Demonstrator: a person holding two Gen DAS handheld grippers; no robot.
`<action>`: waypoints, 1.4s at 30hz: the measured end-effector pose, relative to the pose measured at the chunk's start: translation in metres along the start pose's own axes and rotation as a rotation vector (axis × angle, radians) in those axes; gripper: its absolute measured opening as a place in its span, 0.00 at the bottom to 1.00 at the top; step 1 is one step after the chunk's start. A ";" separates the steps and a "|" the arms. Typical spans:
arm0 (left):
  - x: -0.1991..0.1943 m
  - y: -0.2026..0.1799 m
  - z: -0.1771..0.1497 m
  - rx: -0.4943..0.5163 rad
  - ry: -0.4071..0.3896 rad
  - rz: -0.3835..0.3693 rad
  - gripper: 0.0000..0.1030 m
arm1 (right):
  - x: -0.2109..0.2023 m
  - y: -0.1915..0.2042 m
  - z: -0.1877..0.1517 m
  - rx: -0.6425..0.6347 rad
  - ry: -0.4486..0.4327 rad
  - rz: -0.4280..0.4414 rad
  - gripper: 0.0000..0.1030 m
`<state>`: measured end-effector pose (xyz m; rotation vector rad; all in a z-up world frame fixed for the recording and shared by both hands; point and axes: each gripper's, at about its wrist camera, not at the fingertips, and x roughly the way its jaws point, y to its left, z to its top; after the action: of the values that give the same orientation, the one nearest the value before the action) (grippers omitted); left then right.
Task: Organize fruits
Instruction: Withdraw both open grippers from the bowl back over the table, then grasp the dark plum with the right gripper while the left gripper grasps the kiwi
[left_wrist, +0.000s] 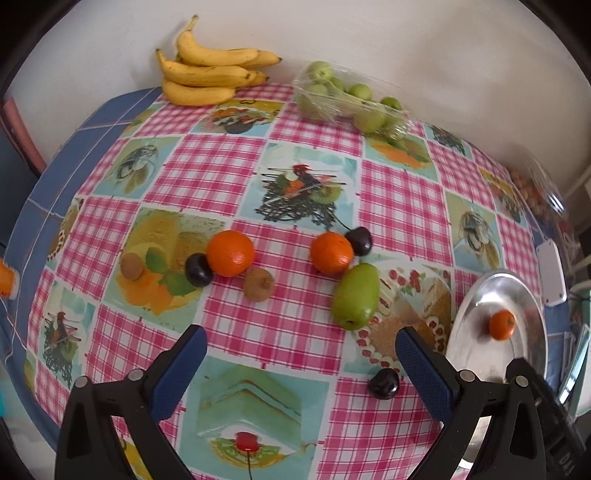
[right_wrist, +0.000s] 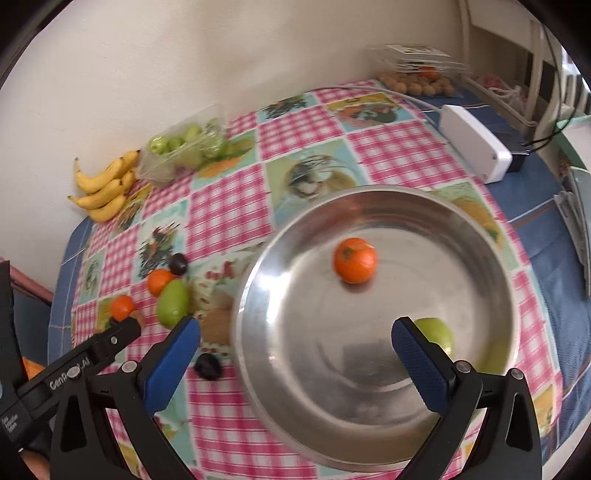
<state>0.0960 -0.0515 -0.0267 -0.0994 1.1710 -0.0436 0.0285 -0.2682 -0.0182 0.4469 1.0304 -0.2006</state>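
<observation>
A steel bowl (right_wrist: 295, 424) holds an orange (right_wrist: 354, 260) and a green fruit (right_wrist: 437, 332); the bowl (left_wrist: 469, 325) shows at the right in the left wrist view. On the cloth lie two oranges (left_wrist: 230, 253) (left_wrist: 331, 253), a green mango-like fruit (left_wrist: 356, 297), two kiwis (left_wrist: 259, 284) (left_wrist: 132, 266) and three dark plums (left_wrist: 198, 270) (left_wrist: 359, 240) (left_wrist: 384, 384). My left gripper (left_wrist: 301, 343) is open and empty above the cloth, near the fruits. My right gripper (right_wrist: 295, 336) is open and empty over the bowl.
Bananas (left_wrist: 207, 70) and a clear pack of green fruits (left_wrist: 347, 99) lie by the back wall. A white box (right_wrist: 476, 144) with a cable and a tray of brown nuts (right_wrist: 417, 86) sit at the far right. The table edge runs at left.
</observation>
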 end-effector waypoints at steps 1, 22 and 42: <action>0.000 0.003 0.001 -0.010 -0.001 0.000 1.00 | 0.001 0.005 -0.001 -0.012 0.007 0.005 1.00; -0.023 0.143 0.019 -0.233 -0.047 0.091 1.00 | 0.032 0.125 -0.041 -0.291 0.163 0.149 1.00; 0.012 0.145 0.009 -0.186 0.088 0.039 1.00 | 0.068 0.112 -0.050 -0.291 0.275 0.093 0.99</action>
<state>0.1066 0.0925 -0.0483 -0.2402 1.2630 0.0963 0.0646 -0.1427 -0.0687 0.2601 1.2826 0.0974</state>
